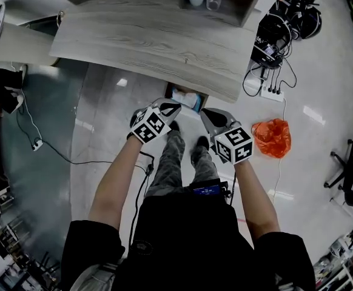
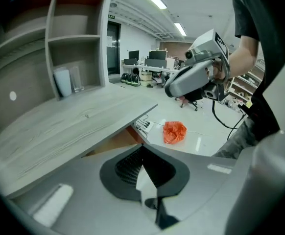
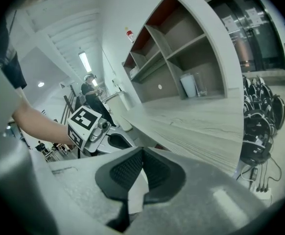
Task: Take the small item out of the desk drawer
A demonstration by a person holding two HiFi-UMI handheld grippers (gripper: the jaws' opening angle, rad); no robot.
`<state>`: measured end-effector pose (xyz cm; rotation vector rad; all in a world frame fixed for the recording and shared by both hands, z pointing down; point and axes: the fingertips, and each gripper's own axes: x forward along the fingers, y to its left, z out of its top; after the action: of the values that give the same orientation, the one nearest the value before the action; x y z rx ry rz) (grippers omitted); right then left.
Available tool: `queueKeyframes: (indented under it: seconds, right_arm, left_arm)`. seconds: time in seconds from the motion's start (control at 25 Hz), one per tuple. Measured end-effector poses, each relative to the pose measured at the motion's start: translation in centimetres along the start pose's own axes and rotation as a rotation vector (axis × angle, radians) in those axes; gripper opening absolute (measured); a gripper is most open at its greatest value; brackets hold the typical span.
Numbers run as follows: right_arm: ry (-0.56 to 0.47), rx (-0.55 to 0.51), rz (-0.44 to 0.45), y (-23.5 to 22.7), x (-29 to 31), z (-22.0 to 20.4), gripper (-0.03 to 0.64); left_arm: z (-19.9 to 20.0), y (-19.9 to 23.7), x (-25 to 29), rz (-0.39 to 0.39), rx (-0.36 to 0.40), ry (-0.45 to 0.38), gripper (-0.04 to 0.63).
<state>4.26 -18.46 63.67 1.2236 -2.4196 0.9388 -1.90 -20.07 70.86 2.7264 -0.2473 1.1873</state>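
step: closing in on the drawer, as I am reading it; nothing is being gripped yet.
left gripper (image 1: 174, 107): jaws are pressing together on nothing, tilting down toward the drawer mouth just ahead of them.
right gripper (image 1: 204, 112): jaws are also sitting closed and empty, close beside the left jaws, with the same opening just ahead and slightly to their left.
shallow brown-walled open drawer (image 1: 201, 100): only a narrow strip is showing, just beyond both jaw tips and tucked under the worktop edge.
pale blue-and-white small item (image 1: 184, 97): lying inside that strip, directly ahead of the left jaws; too small here to tell its shape.
curved pale wood-grain worktop (image 1: 152, 41): overhanging the drawer, above and beyond both jaws.
doing it well: I am judging the strip too tight for a clean reach, so one gripper should be widening the drawer first. The other should be parting its jaws before entering, then dropping straight over the item.
watching for: closed jaws nudging the item deeper, or a marker cube knocking the worktop edge.
crumpled orange plastic bag (image 1: 272, 137): lying on the floor well to the right of the right jaws; not in the way.
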Motion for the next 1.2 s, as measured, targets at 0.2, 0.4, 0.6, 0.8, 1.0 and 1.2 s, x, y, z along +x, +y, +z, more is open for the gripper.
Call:
queueKeyframes:
  seconds: [0.2, 0.4, 0.6, 0.8, 1.0, 1.2]
  right_arm:
    - [0.007, 0.012, -0.001, -0.8, 0.6, -0.9, -0.002]
    - [0.012, 0.021, 0.002, -1.2, 1.4, -1.7, -0.002]
    - [0.009, 0.029, 0.002, -1.8, 2.1, -2.2, -0.002]
    - [0.007, 0.035, -0.002, -2.5, 2.7, -2.7, -0.002]
    - [0.013, 0.048, -0.010, -3.2, 3.0, -3.5, -0.002]
    - [0.016, 0.056, -0.013, -3.5, 3.3, -4.2, -0.002]
  left_arm:
    - [-0.9, 0.3, 2.3, -0.026, 0.095, 0.067, 0.002]
    - [-2.5, 0.6, 4.2, -0.040, 0.191, 0.141, 0.002]
    - [-4.1, 0.9, 6.0, -0.061, 0.302, 0.221, 0.000]
    - [-5.3, 1.6, 7.4, -0.069, 0.357, 0.265, 0.015]
    - [-6.6, 1.9, 8.7, -0.095, 0.417, 0.316, 0.039]
    - [-7.6, 2.4, 9.7, -0.100, 0.476, 0.357, 0.078]
